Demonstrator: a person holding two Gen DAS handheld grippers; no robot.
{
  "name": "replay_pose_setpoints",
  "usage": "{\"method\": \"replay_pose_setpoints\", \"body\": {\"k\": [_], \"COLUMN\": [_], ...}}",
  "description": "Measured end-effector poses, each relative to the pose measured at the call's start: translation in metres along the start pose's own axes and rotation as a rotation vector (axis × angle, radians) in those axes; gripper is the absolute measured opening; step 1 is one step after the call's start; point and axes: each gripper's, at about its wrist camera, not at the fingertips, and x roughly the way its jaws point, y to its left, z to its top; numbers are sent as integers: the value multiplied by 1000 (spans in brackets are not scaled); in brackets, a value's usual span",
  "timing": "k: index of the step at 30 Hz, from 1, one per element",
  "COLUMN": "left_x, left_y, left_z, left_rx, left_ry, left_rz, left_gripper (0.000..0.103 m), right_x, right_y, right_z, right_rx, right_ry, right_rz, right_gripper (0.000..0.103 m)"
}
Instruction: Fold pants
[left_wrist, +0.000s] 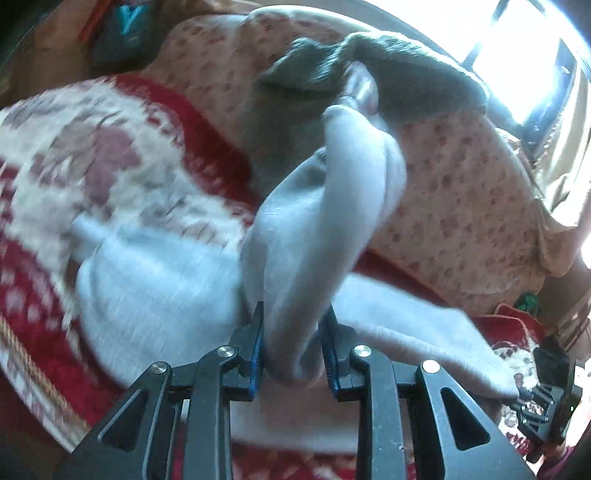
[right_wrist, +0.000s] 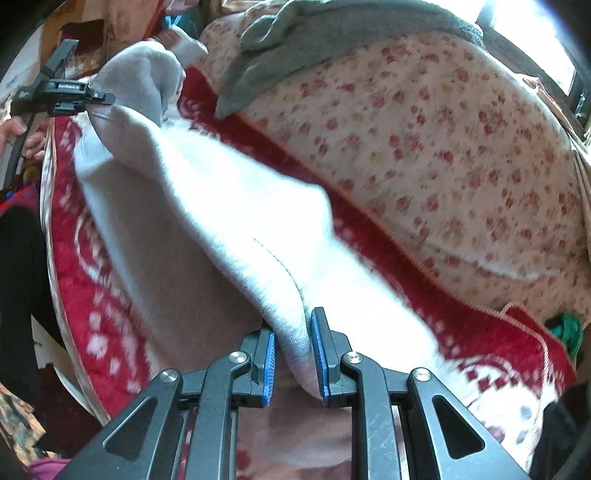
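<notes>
Red patterned blanket (right_wrist: 74, 258), pale pants (right_wrist: 207, 206) stretched between, clamped in left claw (left_wrist: 291, 354), right claw (right_wrist: 293, 354)

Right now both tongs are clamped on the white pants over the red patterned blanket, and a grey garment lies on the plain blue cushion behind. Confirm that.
One detail is wrong: the cushion is not plain blue but cream with small red flowers, as the right wrist view shows. The rest holds: left tongs and right tongs grip the white pants over the red patterned blanket, with the grey garment on the cushion.

A red patterned blanket (right_wrist: 373, 229) lies beside a floral quilt (right_wrist: 443, 147) bearing a gray garment (right_wrist: 295, 40)
</notes>
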Motion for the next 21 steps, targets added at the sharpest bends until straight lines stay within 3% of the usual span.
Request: {"method": "replay_pose_setpoints", "body": {"k": [3,8,9,10,12,13,15,17,19,21], "left_x": [1,6,6,7,8,8,8,8,7,2], "left_y": [16,31,33,36,41,42,45,47,47,44], "left_z": [-12,-27,-28,-31,-34,-35,-38,-40,-44,-46], "left_rx": [-54,-112,-121,-139,-161,-169,-181,-195,-207,-199], "left_ry": [17,33,35,35,42,41,35,43,44,32], "left_rz": [17,48,56,64,73,78,86,91,102,105], "left_gripper": [26,26,26,26,32,41,47,49,53,55], "right_x": [7,10,10,10,5,0,-6,-10,-12,-11], "right_y": [10,7,4,2,-1,-4,-6,-13,-26,-37], "right_z": [-18,-35,-37,-40,-48,-53,-58,-65,-78,-89], "right_rx": [54,208,232,269,340,378,415,482,616,722], "right_ry": [3,-49,-50,-53,-68,-93,-111,-118,-144,-153], "right_rz": [14,24,32,54,101,126,143,179,248,305], "right_gripper": [20,29,42,61,77,78,78,79,89,92]}}
